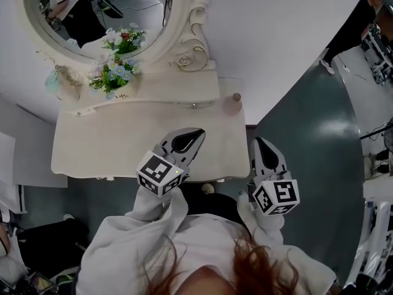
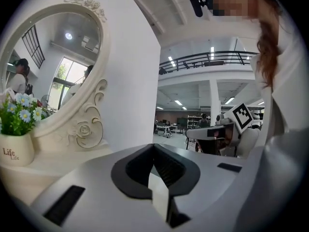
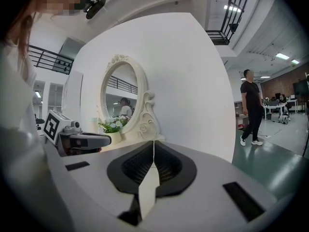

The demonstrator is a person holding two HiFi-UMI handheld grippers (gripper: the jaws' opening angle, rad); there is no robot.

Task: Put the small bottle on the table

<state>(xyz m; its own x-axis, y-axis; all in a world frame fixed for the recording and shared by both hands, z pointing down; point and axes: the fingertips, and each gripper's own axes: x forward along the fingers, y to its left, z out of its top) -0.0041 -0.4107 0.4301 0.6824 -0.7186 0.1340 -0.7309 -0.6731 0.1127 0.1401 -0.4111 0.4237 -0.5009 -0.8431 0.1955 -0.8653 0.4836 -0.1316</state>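
The small bottle (image 1: 233, 104), pinkish with a brown cap, stands upright at the back right corner of the cream dressing table (image 1: 92, 146). My left gripper (image 1: 198, 131) hovers over the table's front right part, short of the bottle, with its jaws shut and nothing between them (image 2: 154, 146). Off the table's right front corner, above the grey floor, my right gripper (image 1: 259, 141) is also shut and holds nothing (image 3: 153, 144). Neither gripper view shows the bottle.
An oval mirror (image 1: 104, 17) in an ornate frame rises at the table's back. A white pot of blue and white flowers (image 1: 113, 72) stands at the back left. A white wall runs behind the table. A person (image 3: 251, 105) walks on the floor far to the right.
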